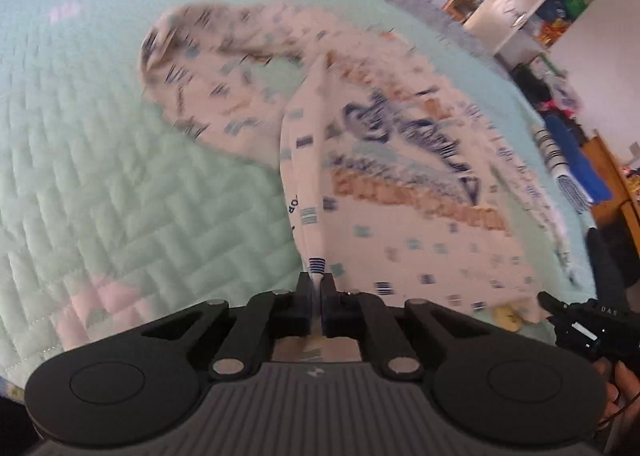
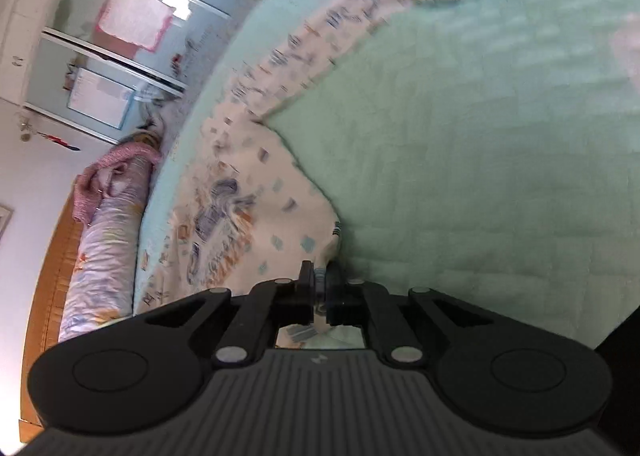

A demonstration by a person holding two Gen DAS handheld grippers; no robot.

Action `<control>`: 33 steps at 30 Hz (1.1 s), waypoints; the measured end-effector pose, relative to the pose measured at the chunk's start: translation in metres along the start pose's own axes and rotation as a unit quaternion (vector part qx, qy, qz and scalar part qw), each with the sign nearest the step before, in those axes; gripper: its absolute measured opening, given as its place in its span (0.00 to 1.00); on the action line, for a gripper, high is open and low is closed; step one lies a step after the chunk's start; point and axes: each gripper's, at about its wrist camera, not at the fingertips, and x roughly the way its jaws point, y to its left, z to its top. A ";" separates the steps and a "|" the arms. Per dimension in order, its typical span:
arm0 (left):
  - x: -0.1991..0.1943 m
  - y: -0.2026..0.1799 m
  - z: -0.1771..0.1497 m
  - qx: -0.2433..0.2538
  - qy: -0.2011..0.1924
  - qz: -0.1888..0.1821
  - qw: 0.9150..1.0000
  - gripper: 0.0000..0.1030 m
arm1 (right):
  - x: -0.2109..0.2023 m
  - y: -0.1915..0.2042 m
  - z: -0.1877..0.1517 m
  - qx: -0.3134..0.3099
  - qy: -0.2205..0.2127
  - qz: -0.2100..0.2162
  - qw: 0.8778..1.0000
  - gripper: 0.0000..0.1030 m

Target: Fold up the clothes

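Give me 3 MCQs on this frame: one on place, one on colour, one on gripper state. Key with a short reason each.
1. Where does the printed garment lie?
A. on a wooden floor
B. on the quilted bedspread
C. inside a drawer

2. What colour is the bedspread?
A. dark red
B. black
C. pale mint green

3. What state is the left gripper in?
A. shut on a striped edge of the garment
B. wide open above the garment
C. shut on nothing

Key:
1 B: the left wrist view shows the garment spread over the quilt, one part raised to the gripper.
2 C: both views show pale green quilting.
3 A: the fingers meet on the blue-striped hem. The right gripper likewise pinches an edge of the garment over the bedspread.
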 end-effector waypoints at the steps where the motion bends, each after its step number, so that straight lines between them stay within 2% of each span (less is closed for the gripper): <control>1: -0.009 -0.001 0.000 0.001 -0.008 -0.003 1.000 0.03 | -0.011 0.004 0.001 -0.006 -0.013 0.008 1.000 0.05; 5: -0.049 0.012 0.000 -0.024 -0.026 -0.019 0.999 0.02 | -0.053 0.014 0.003 -0.025 -0.042 0.024 0.998 0.05; 7: -0.060 0.018 -0.003 -0.031 -0.026 -0.025 0.999 0.02 | -0.071 0.018 0.002 -0.035 -0.049 0.025 0.998 0.05; 9: -0.056 0.024 -0.008 -0.037 -0.016 -0.021 0.999 0.03 | -0.072 0.015 -0.001 -0.035 -0.048 0.020 0.998 0.05; 11: -0.037 0.033 -0.012 -0.048 0.026 -0.003 0.999 0.08 | -0.064 0.006 -0.003 -0.021 -0.040 0.000 0.999 0.07; 13: -0.029 0.045 -0.018 -0.055 0.050 0.040 0.996 0.10 | -0.054 -0.003 -0.004 -0.012 -0.030 -0.040 0.999 0.11; 15: -0.038 0.056 -0.021 -0.070 0.039 0.036 0.996 0.14 | -0.058 -0.002 -0.007 -0.023 -0.038 -0.051 0.998 0.20; 17: -0.051 0.064 -0.019 -0.082 0.009 0.027 0.996 0.21 | -0.066 0.002 -0.009 -0.038 -0.055 -0.051 0.996 0.31; 20: -0.063 0.069 -0.004 -0.077 -0.032 0.038 0.996 0.25 | -0.078 0.009 -0.009 -0.056 -0.094 -0.044 0.993 0.34; 22: -0.065 0.069 0.010 -0.065 -0.050 0.056 0.995 0.30 | -0.078 0.014 -0.008 -0.057 -0.103 -0.035 0.992 0.34; 24: -0.060 0.064 0.027 -0.033 -0.069 0.094 0.993 0.32 | -0.072 0.023 -0.011 -0.069 -0.101 -0.031 0.992 0.35; 27: -0.040 0.062 0.055 0.009 -0.074 0.141 0.987 0.34 | -0.057 0.039 -0.021 -0.100 -0.080 -0.021 0.992 0.37; 30: -0.008 0.066 0.078 0.022 -0.049 0.157 0.986 0.35 | -0.040 0.047 -0.034 -0.122 -0.058 -0.023 0.991 0.38; 33: 0.027 0.069 0.092 0.012 -0.026 0.156 0.987 0.35 | -0.029 0.043 -0.041 -0.113 -0.040 -0.028 0.992 0.38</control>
